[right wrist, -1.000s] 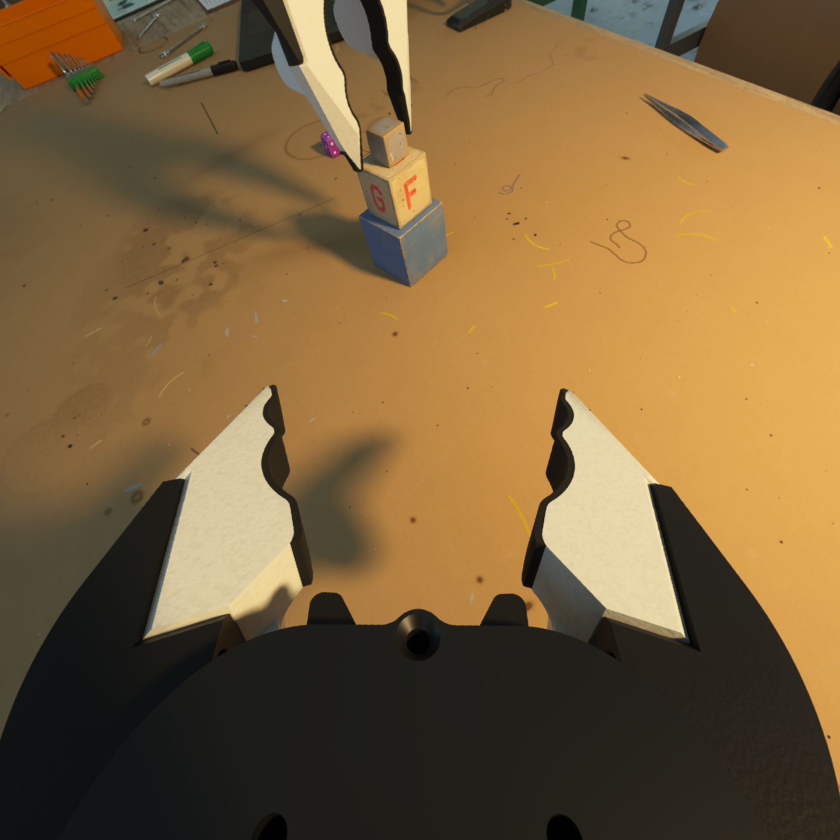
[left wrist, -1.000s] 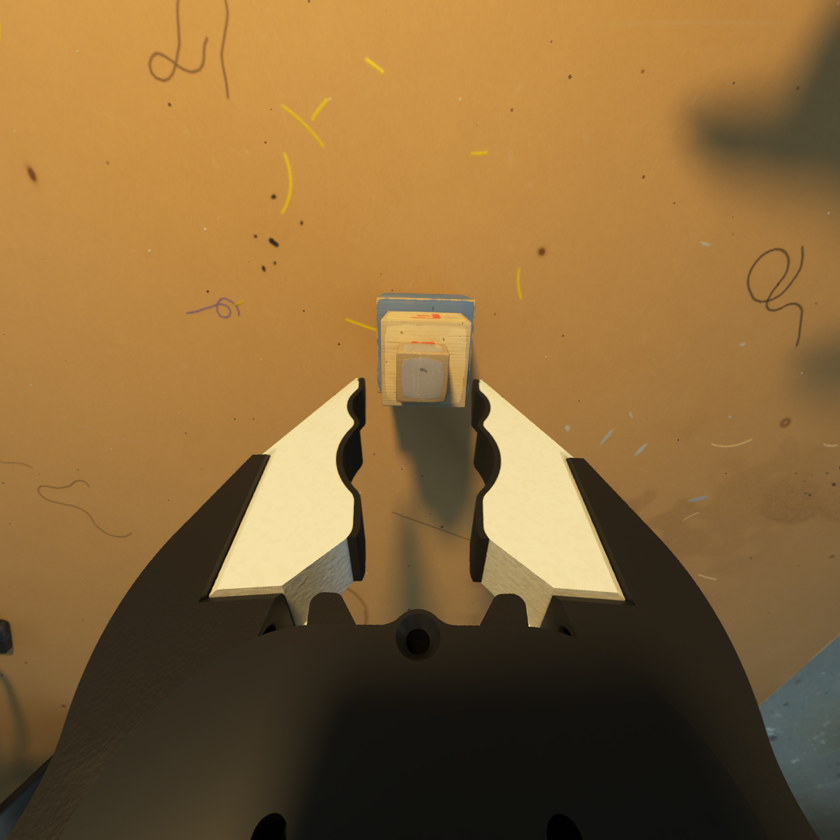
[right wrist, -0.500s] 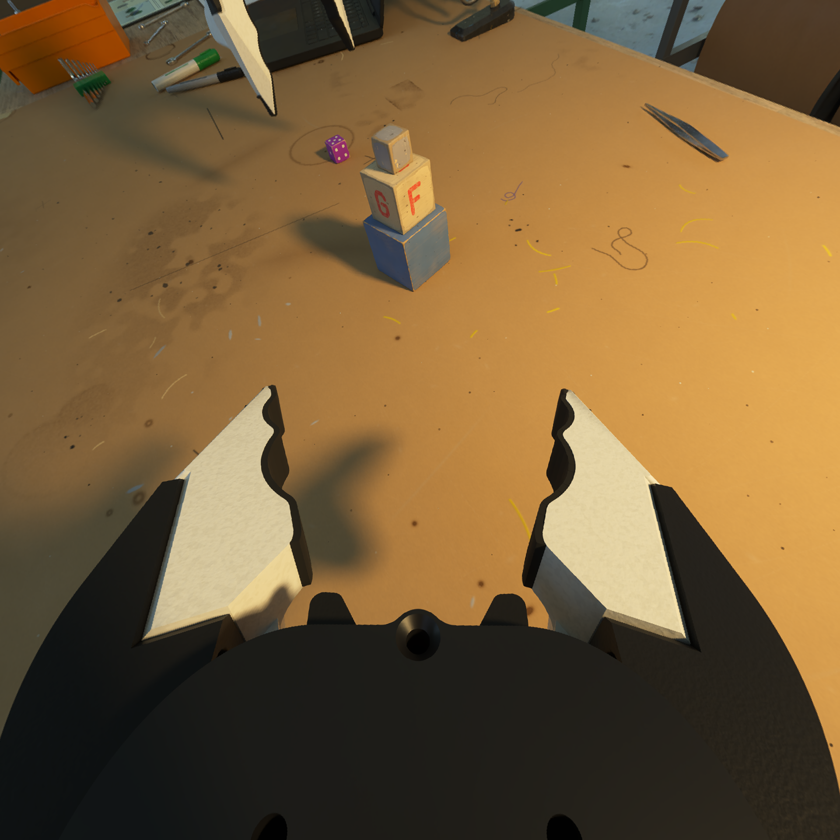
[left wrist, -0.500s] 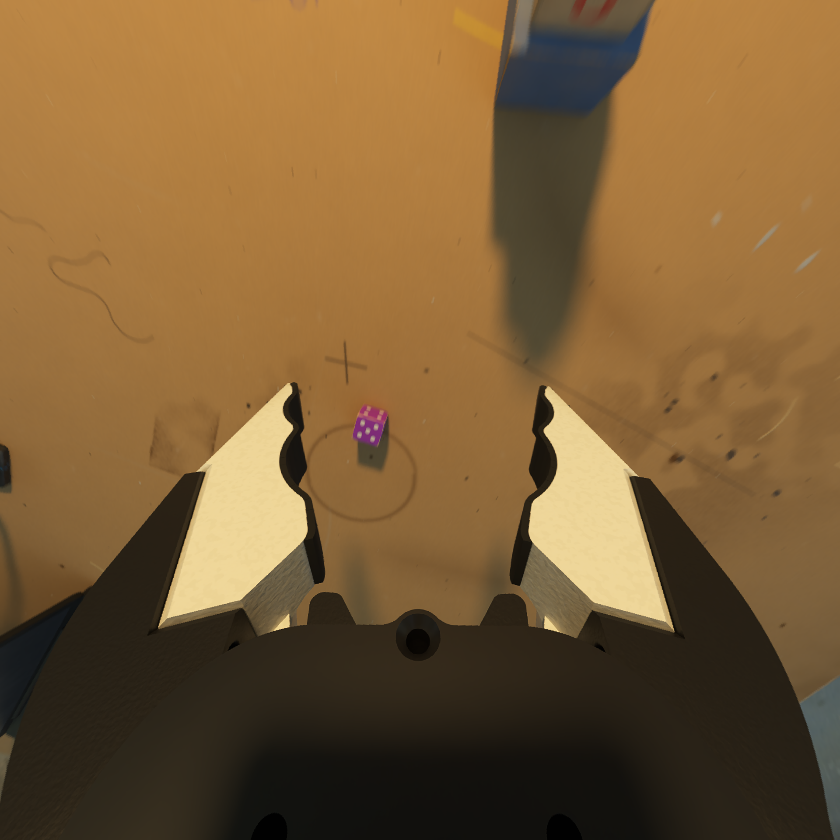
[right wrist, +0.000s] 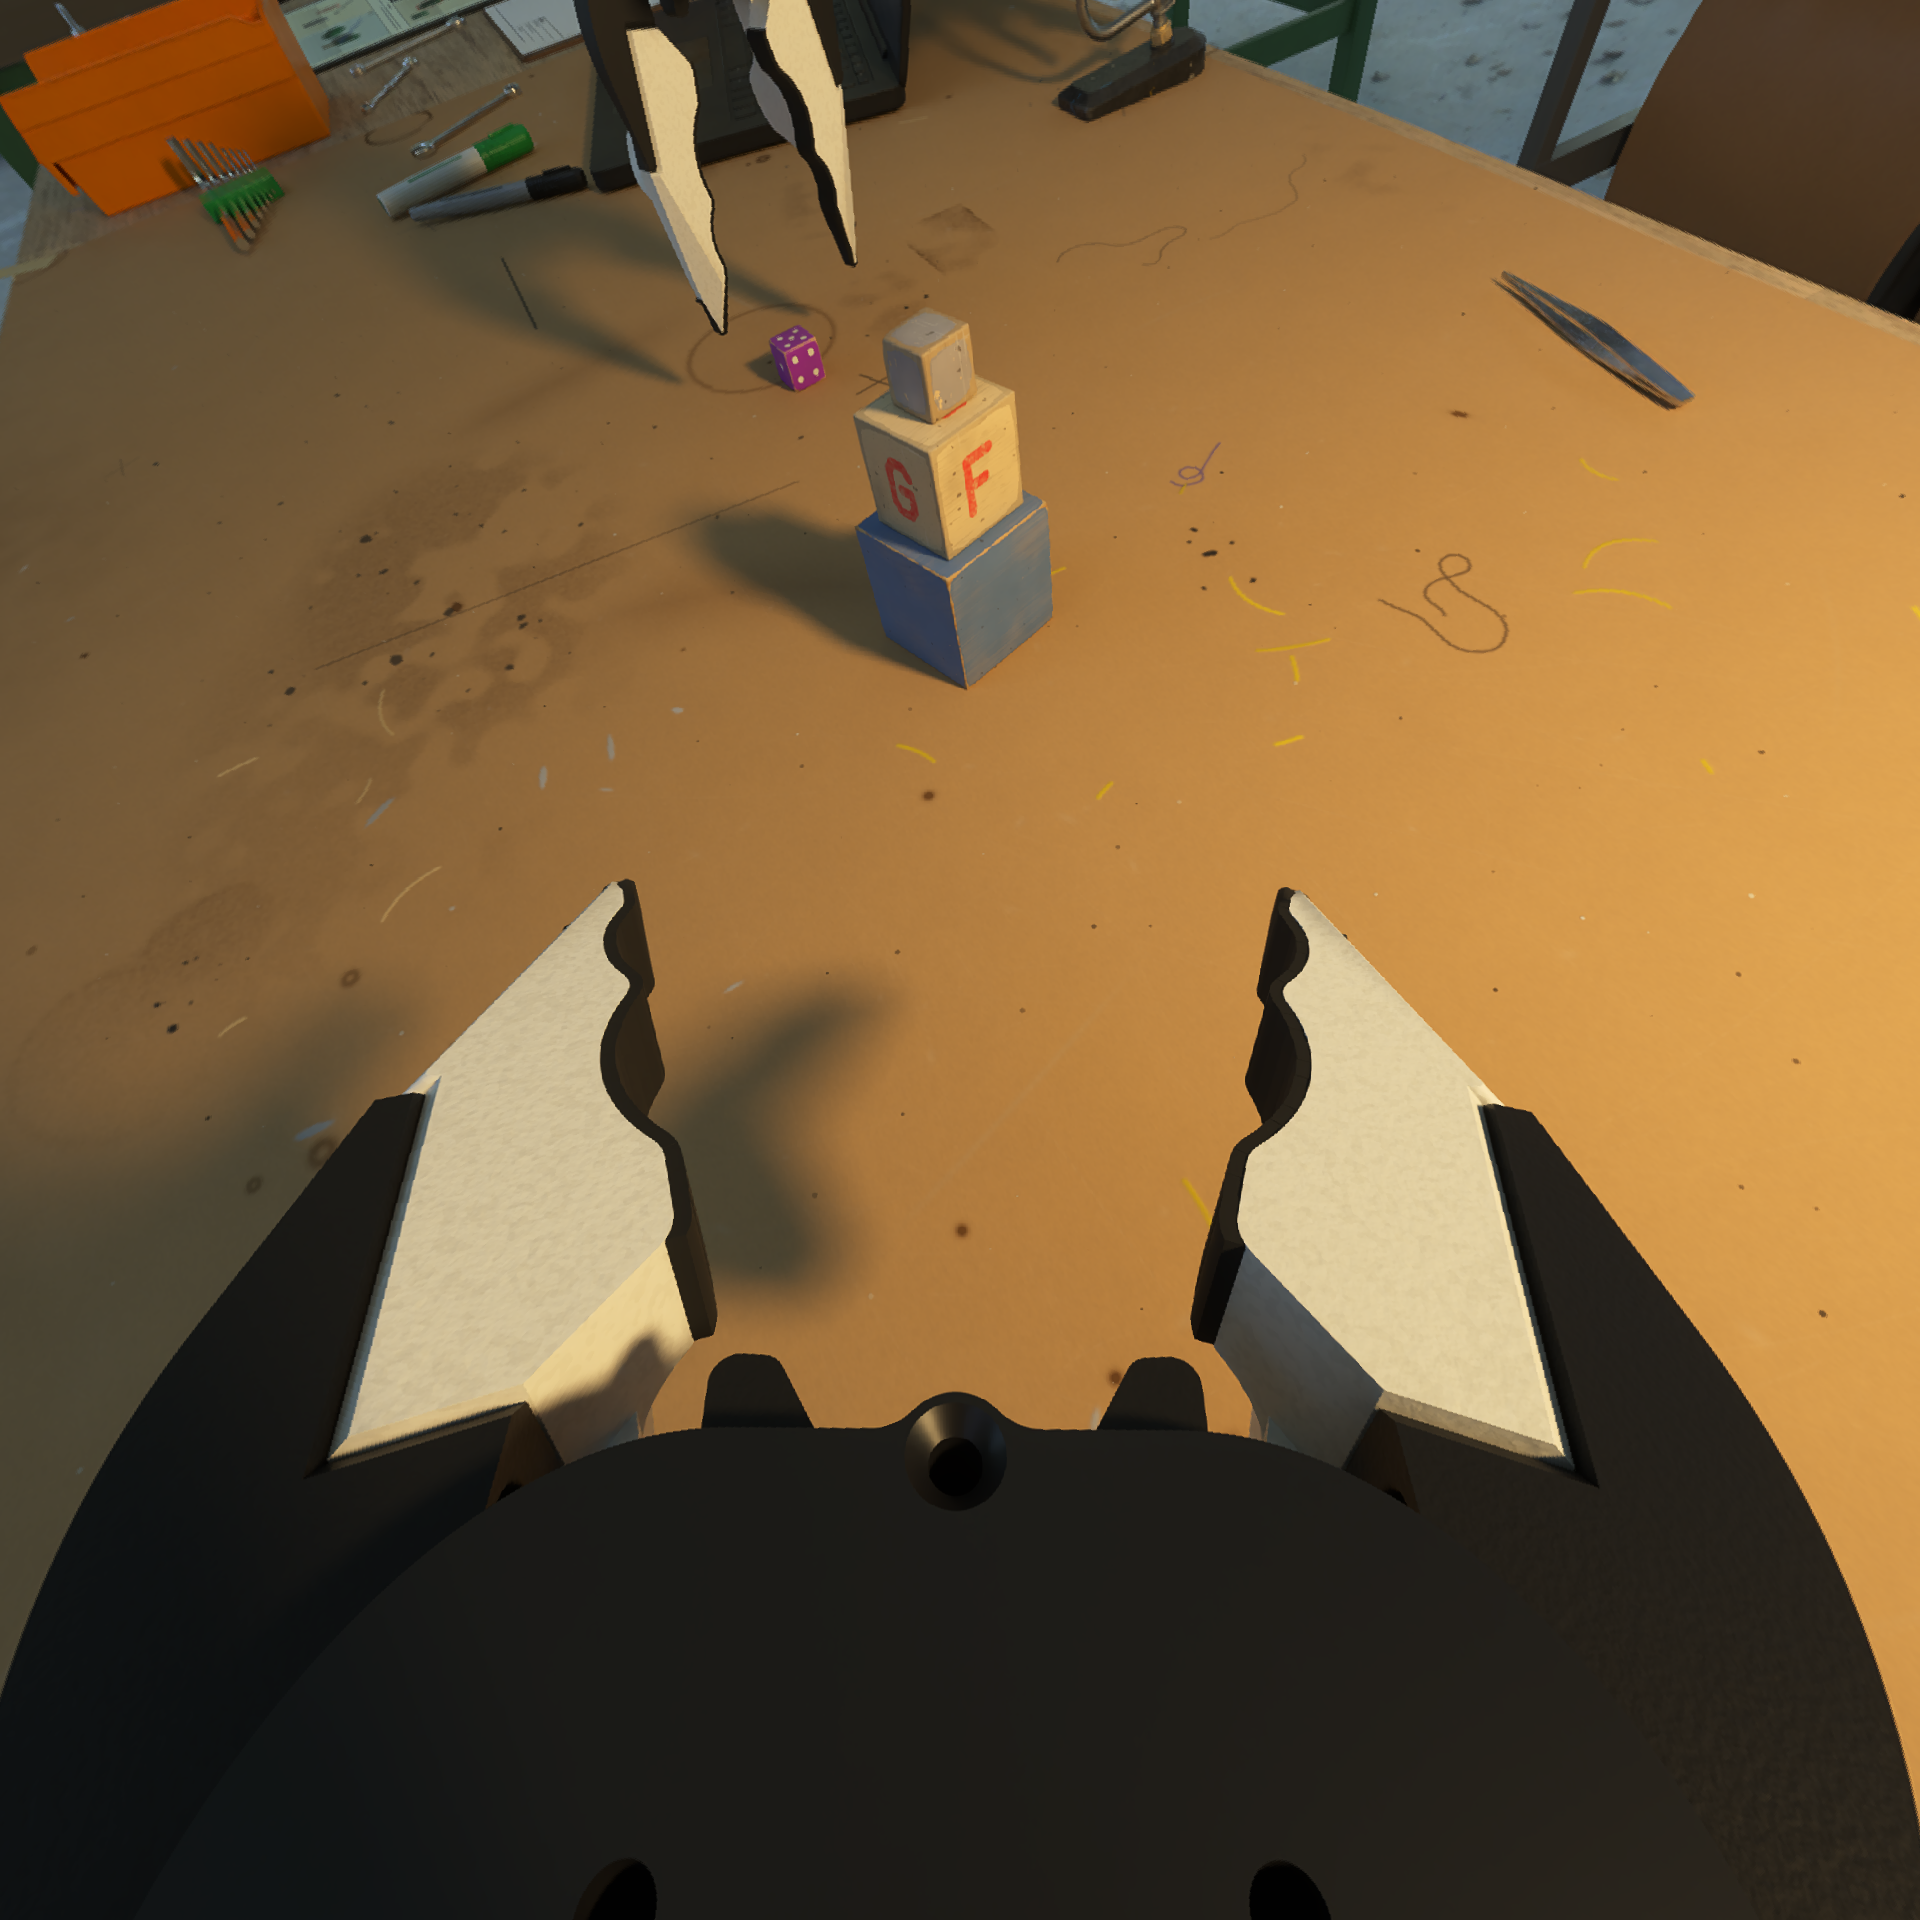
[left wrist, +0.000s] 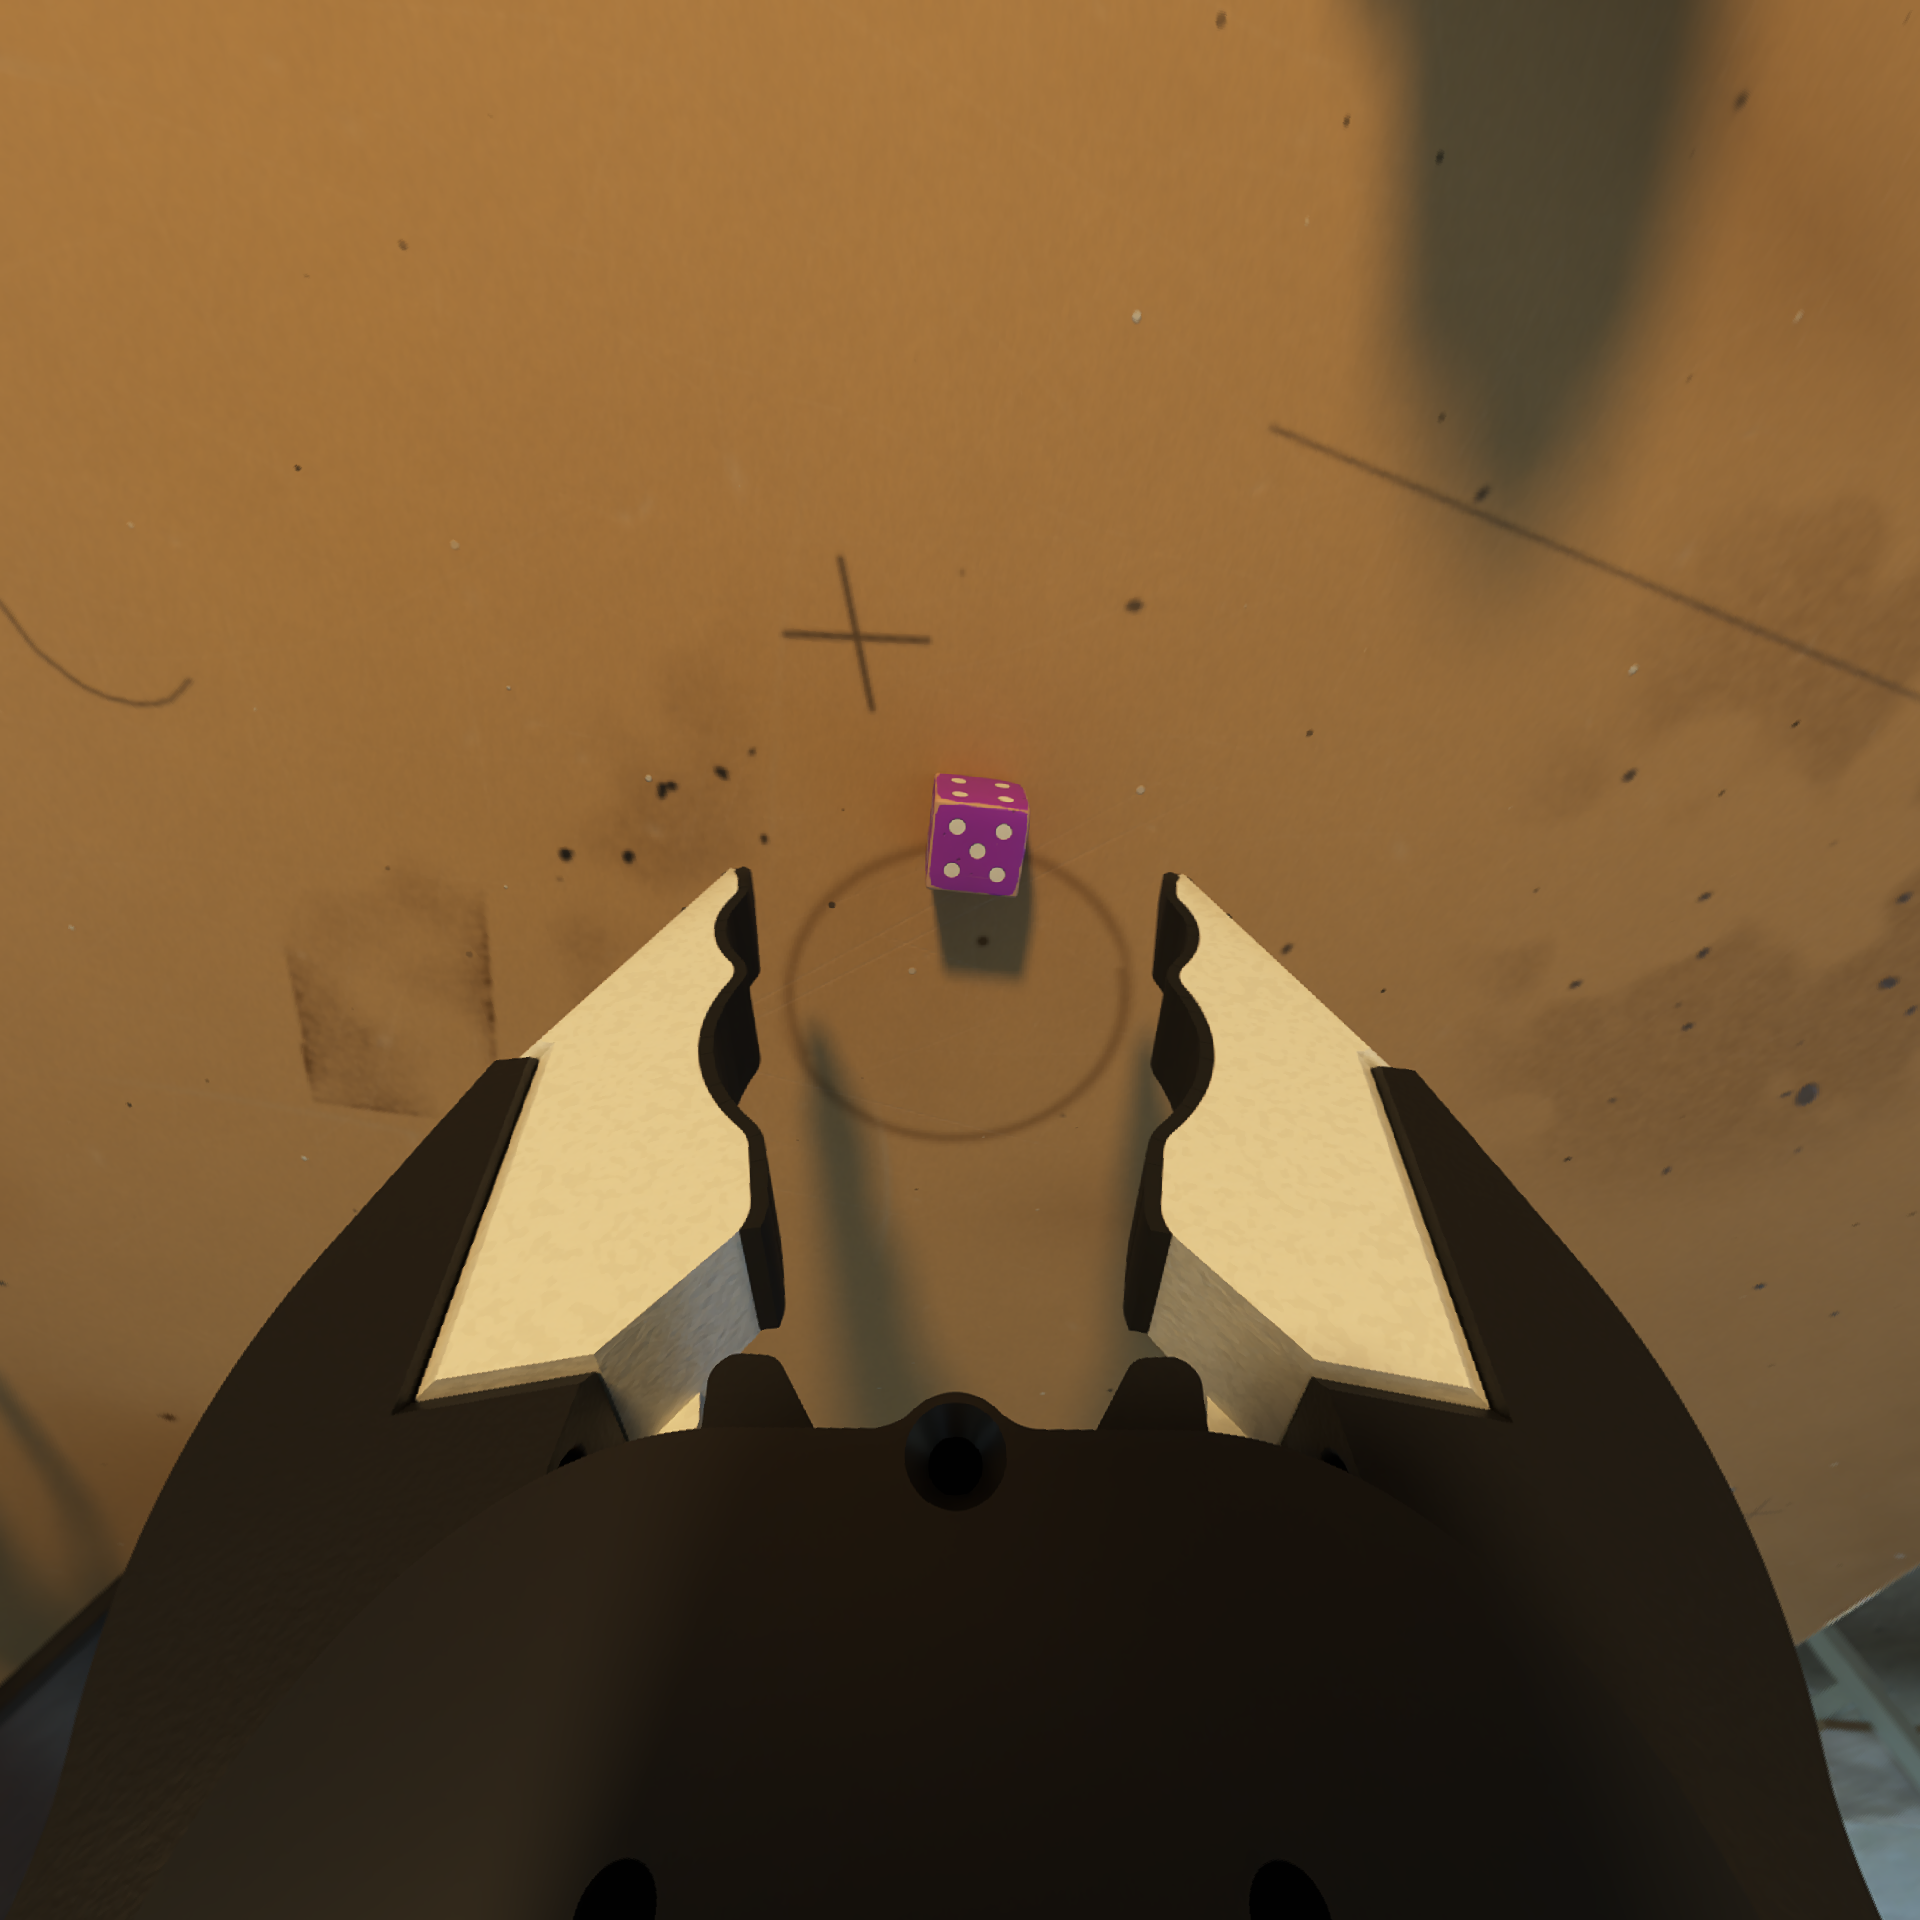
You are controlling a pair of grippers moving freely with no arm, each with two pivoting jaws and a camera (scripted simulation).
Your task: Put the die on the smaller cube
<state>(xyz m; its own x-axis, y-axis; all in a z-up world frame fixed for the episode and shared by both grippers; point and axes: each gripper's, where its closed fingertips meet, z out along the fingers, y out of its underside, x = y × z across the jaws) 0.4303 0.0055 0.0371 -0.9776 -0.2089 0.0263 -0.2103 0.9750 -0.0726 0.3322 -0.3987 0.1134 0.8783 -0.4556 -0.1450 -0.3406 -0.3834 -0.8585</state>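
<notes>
Die [left wrist: 978, 834]: purple, set on the table [left wrist: 416, 416] at a drawn circle's edge, beside the cube stack (small grey cube [right wrist: 930, 364] topmost). Left gripper [left wrist: 954, 883]: spread, held above it. Right gripper [right wrist: 956, 894]: spread, empty.

My left gripper [left wrist: 956, 883] has a broad, matte, dark brown-black body filling the bottom of the frame, with a small round recessed hole at its centre and two oval cut-outs at the lower edge. Its two fingers [left wrist: 623, 1122] are cream-coloured, lightly textured wedges edged by black wavy inner ridges. My right gripper [right wrist: 956, 894] looks the same build, its body blacker and its fingers [right wrist: 1382, 1174] paler, almost white.
</notes>
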